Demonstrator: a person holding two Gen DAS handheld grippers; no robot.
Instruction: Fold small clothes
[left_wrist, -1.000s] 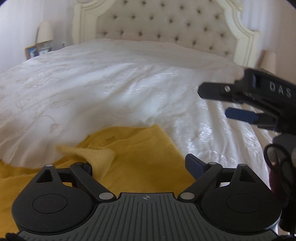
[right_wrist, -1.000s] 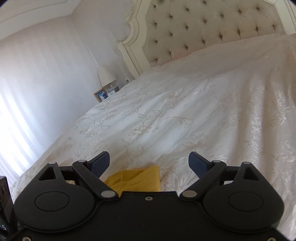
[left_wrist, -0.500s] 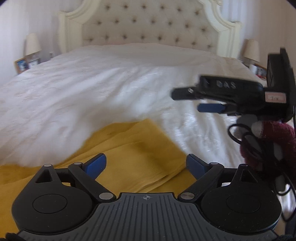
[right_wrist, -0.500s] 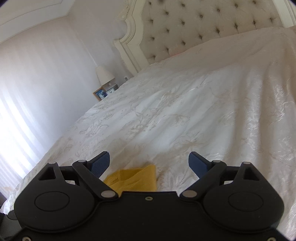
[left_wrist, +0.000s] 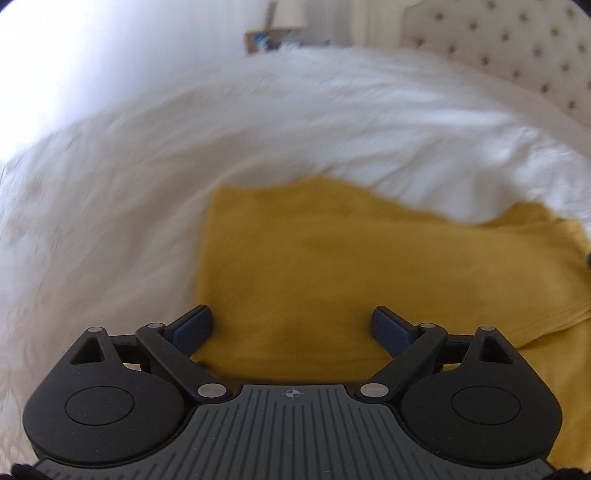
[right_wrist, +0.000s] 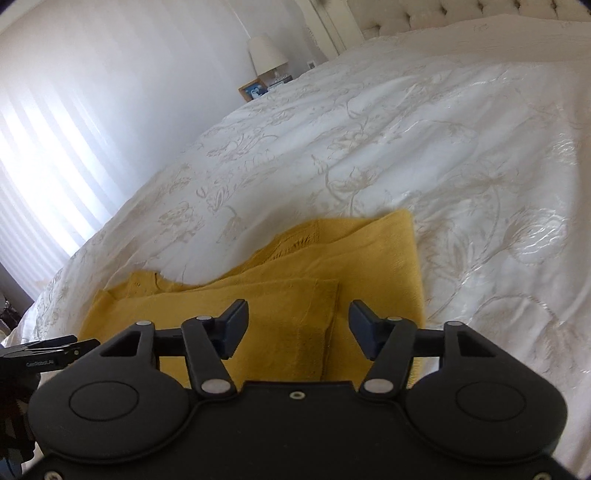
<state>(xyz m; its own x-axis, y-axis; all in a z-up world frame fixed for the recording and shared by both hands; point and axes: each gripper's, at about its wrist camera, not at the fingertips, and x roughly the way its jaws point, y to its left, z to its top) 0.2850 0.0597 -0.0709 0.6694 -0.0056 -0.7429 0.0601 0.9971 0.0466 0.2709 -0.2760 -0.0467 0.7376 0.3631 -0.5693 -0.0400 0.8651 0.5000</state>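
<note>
Hovering low over the garment (left_wrist: 332, 266), the left gripper (left_wrist: 291, 325) fills the bottom of its view, fingers spread wide with nothing between them; yellow cloth shows through the gap. Released jaws over a flat panel suggest a pause between folds rather than a grasp. The left view is smeared with blur, so fine detail of the cloth cannot be read.

In the right view the right gripper (right_wrist: 297, 332) is likewise released, its fingers parted over a folded layer whose crease runs up the lower centre of the frame. Neither pad visibly touches the fabric. At lower left of this view a black clip-like tip of the other tool (right_wrist: 48, 349) juts in, placing the two grippers side by side over the same item.

The garment (right_wrist: 295, 280) lies flat on the bedspread (right_wrist: 424, 147) in the lower centre of both views. Stacked edges are visible: a smaller rectangle rests on a wider panel, and a ragged lacy edge shows at the upper left of the cloth. Judged from this layering, at least one fold is done and the piece rests where the bed supports it evenly.

Beyond, the embroidered white cover rises to a tufted headboard (left_wrist: 535, 55) at upper right. A lamp (right_wrist: 266, 51) and a framed picture (right_wrist: 253, 90) stand beside the bed at upper centre.
</note>
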